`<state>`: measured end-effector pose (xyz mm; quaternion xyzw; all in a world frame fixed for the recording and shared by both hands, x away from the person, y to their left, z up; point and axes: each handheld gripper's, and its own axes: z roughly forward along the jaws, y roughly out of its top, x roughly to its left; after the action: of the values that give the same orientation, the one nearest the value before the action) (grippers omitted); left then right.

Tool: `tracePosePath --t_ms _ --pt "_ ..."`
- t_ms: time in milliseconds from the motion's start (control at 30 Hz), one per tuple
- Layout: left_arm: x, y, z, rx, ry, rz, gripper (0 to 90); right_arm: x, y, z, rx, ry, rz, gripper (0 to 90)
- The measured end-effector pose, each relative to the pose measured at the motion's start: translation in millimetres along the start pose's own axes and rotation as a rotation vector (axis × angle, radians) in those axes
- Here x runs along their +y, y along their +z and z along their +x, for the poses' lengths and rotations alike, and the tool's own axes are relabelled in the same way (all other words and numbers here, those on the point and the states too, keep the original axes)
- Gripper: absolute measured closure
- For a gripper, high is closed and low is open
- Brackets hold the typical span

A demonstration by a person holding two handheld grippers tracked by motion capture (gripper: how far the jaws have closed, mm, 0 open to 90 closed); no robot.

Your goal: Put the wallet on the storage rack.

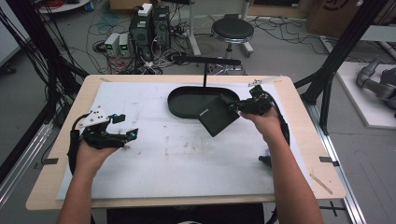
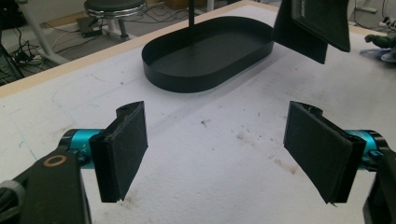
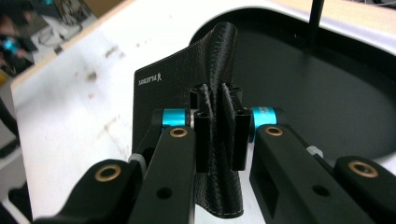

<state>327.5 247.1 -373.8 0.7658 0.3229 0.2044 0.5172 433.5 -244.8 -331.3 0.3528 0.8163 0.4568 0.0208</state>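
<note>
Two grippers over table [image 1: 140, 186], right gripper [image 1: 239, 107] pinching black wallet [image 1: 217, 116] above tray [image 1: 187, 105], left gripper [image 1: 126, 126] spread wide

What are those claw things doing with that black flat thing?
A person holds a claw in each hand. The right claw is shut on a black wallet and holds it in the air at the edge of the black tray. The left claw is open with nothing in it, off to the side above the white mat.
</note>
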Motion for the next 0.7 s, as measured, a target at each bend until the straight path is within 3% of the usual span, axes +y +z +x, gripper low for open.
tracePosePath --t_ms 200,333,700 --pt "-1.0 -3.5 3.4 0.01 -0.012 -0.015 21.6 12.1 12.4 -2.1 -0.036 0.021 -0.034 85.2" --pt "-1.5 -6.1 5.3 0.014 -0.015 -0.02 21.7 16.3 22.4 -8.2 -0.049 0.072 -0.065 85.2" --pt "-1.9 -5.1 5.3 0.014 -0.009 -0.016 21.6 30.4 46.2 -18.5 -0.092 0.148 -0.132 85.3"
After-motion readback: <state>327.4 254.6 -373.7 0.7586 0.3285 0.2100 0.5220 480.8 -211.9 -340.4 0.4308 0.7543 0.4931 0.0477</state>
